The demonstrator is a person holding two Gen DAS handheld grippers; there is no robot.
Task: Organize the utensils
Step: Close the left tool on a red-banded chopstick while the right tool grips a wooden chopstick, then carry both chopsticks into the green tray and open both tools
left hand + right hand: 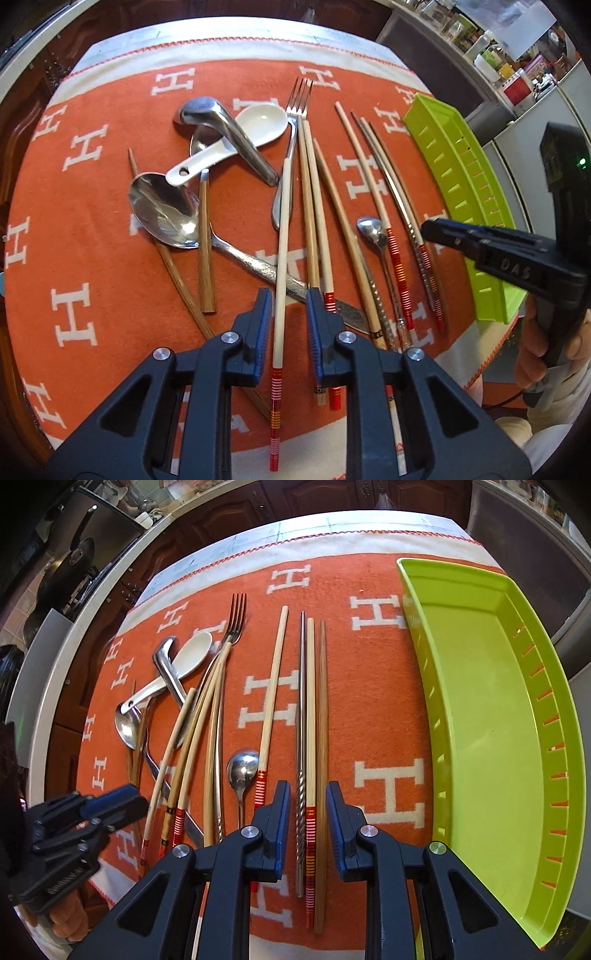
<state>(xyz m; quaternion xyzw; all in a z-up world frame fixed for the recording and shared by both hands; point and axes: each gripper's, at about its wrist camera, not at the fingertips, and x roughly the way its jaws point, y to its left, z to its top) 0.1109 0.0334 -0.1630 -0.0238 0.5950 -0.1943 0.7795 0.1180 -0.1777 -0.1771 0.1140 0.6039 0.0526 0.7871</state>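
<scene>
- Our left hand-held gripper (286,295) is spread around one pale wooden chopstick with a red-striped end (282,240), far from the lime-green slotted plastic tray (480,701). There is a gap on both sides, so the pads are not pressing yet.
- That chopstick lies across the hammered handle of a large steel spoon (162,210), so it is propped off the orange blanket with white H letters (92,240). If we pinch it near its end, it may pivot or roll out of the pads.
- A lift could also drag the spoon handle or nudge the neighbouring pale sticks, scattering the pile on the side away from the tray.
- Our right hand-held gripper (306,788) is also spread. It straddles three sticks just beside the tray: a twisted steel chopstick (301,701), a pale chopstick with red and yellow bands (310,701) and a brown bamboo chopstick (322,701).
- Closing on all three risks an uneven grip. We judge the round steel one could slip or ride over the wooden ones, and one may drop during the carry.
- The three do not match, so moving them together may put unsorted pairs in the tray.
- The tray is empty and light-looking. Long sticks lowered at an angle could catch its near wall and push it along the desk.
</scene>
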